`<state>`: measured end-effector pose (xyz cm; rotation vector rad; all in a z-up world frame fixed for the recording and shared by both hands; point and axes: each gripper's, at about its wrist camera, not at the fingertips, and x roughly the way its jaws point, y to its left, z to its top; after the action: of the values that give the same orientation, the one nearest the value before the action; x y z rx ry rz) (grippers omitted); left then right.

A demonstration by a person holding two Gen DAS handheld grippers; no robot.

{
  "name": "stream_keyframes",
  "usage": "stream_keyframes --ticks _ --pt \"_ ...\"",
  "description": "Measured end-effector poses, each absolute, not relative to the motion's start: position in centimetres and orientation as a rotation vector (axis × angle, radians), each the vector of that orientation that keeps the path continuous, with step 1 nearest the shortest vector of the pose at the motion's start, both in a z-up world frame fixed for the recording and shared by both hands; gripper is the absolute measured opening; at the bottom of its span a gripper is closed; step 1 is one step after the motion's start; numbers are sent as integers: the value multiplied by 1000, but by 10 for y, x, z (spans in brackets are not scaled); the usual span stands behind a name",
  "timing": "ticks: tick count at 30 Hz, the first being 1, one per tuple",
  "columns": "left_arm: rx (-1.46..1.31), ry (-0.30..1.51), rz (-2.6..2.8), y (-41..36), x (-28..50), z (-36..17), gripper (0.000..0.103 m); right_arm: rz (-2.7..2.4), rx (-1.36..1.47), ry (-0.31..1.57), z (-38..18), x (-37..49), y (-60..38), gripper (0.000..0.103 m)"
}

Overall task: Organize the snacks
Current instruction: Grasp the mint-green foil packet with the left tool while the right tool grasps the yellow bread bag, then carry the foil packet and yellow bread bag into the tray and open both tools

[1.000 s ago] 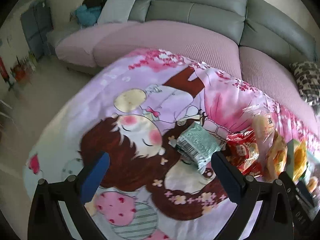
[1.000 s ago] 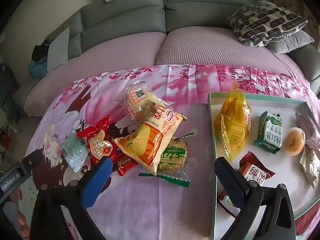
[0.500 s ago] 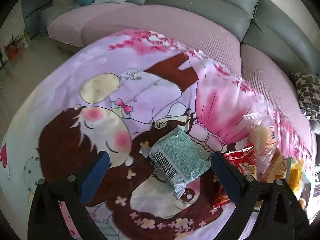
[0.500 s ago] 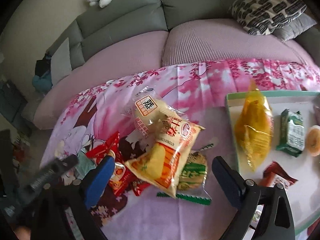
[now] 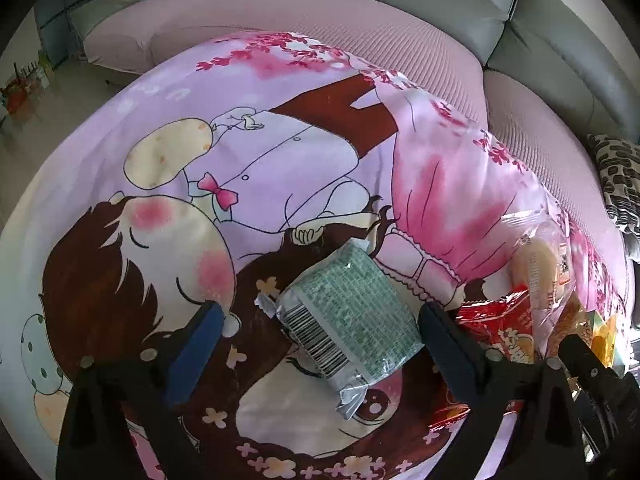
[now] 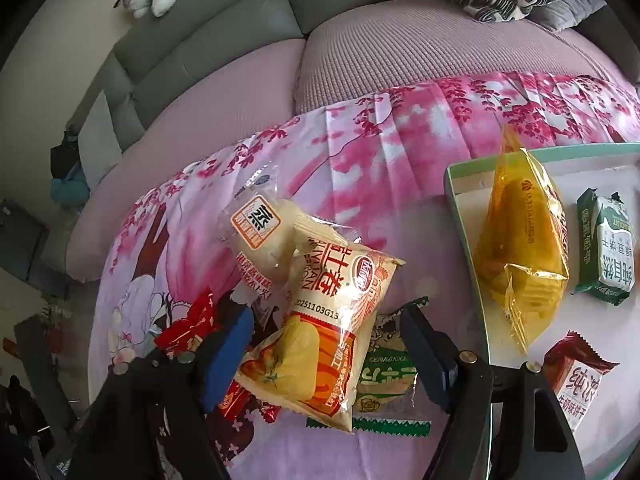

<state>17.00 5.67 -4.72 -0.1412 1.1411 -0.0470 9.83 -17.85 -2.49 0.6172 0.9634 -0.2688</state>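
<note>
**Both grippers closing in for a pick**

The left gripper [image 5: 320,320] has jaws apart and just narrowing around the grey-green foil snack packet [image 5: 348,320], not yet pressing it. The right gripper [image 6: 326,332] likewise straddles the cream-and-orange plastic snack bag [image 6: 324,332], jaws just closing. Next, I judge: pinch, lift, carry toward the green-rimmed white tray [image 6: 460,208] right of the jaws.

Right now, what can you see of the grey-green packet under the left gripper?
The grey-green packet is a small, crinkly foil pillow pack lying flat and slantwise on the pink cartoon cloth, back side up: fine print, a barcode near its lower left edge, crimped silver seals at both ends. It sits between the left gripper fingers, whose jaws have just been closing; the pads do not press it yet.
</note>
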Motion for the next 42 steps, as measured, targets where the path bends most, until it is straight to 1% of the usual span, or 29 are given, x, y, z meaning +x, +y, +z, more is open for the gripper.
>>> stream_keyframes --ticks 3,4,5,6,7,9,11,12,13,20,37,42 --pt "-145 1146 -53 56 170 -47 92 -278 604 968 -25 98 -178 73" --pt "-148 1148 -58 56 170 -46 88 -280 604 967 -25 97 -179 72" --pt "-154 1150 -67 55 170 -46 82 -283 601 967 -25 97 -179 70" --pt "-160 1152 -74 55 169 -45 79 -287 596 968 -25 97 -179 66" --pt "-162 1152 -78 55 169 -45 74 -292 590 968 -25 97 -179 59" --pt "-156 1152 -73 54 169 -44 74 -303 575 971 -25 95 -180 51" --pt "-165 1150 -65 56 168 -43 73 -299 587 964 -25 92 -184 47" --pt "-168 1148 -60 57 167 -42 72 -295 594 960 -25 91 -185 43" --pt "-167 1145 -56 58 166 -41 71 -290 601 955 -25 89 -186 42" --pt "-165 1116 -55 60 161 -29 69 -265 633 932 -21 80 -189 40" --pt "-149 990 -87 54 143 22 69 -256 660 872 12 49 -188 40" --pt "-132 950 -123 41 134 40 69 -265 670 860 16 40 -195 40"
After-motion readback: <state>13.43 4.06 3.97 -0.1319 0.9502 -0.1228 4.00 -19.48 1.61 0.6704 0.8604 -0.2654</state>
